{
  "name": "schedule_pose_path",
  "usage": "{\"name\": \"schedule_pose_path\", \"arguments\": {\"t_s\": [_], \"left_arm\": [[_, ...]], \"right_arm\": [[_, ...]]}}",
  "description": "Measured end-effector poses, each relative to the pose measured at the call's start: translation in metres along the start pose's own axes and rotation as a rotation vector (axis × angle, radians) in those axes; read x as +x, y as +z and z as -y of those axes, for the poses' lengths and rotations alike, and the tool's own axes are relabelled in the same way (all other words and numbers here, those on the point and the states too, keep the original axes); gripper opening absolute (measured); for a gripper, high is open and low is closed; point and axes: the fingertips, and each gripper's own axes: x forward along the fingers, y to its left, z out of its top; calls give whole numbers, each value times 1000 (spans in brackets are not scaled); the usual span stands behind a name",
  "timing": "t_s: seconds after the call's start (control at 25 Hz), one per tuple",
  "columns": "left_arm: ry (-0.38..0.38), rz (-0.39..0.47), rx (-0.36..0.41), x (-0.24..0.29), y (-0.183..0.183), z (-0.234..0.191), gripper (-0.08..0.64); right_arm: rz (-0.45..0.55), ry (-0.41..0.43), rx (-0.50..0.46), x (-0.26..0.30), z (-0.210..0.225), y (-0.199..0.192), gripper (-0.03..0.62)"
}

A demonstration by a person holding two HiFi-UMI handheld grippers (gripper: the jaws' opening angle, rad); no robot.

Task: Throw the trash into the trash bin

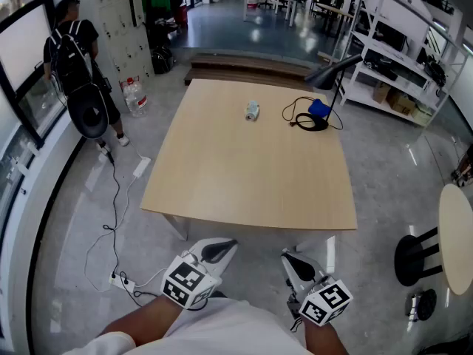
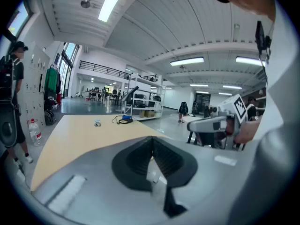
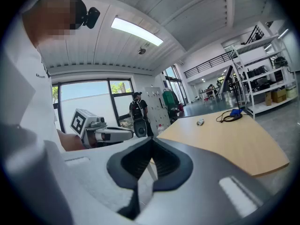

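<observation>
You hold the left gripper [image 1: 220, 250] and right gripper [image 1: 292, 263] low at the table's [image 1: 244, 176] near edge, each with jaws clenched on nothing, while the trash [image 1: 253, 111] lies well apart at the far side, left of the black lamp [image 1: 334, 69].

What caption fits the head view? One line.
Shut, empty left tongs and right tongs held short of a wooden table bearing a piece of trash and a desk lamp.

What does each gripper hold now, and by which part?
Nothing. The left gripper and the right gripper have jaws together, empty; the trash lies on the table.
</observation>
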Motion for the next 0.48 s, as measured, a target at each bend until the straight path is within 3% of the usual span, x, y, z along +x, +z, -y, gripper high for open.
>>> {"name": "schedule_pose_path", "arguments": {"t_s": [0.48], "left_arm": [[-18, -17, 2, 10, -3, 6, 5]], "right_arm": [[13, 3, 11, -5, 7, 3, 0]]}}
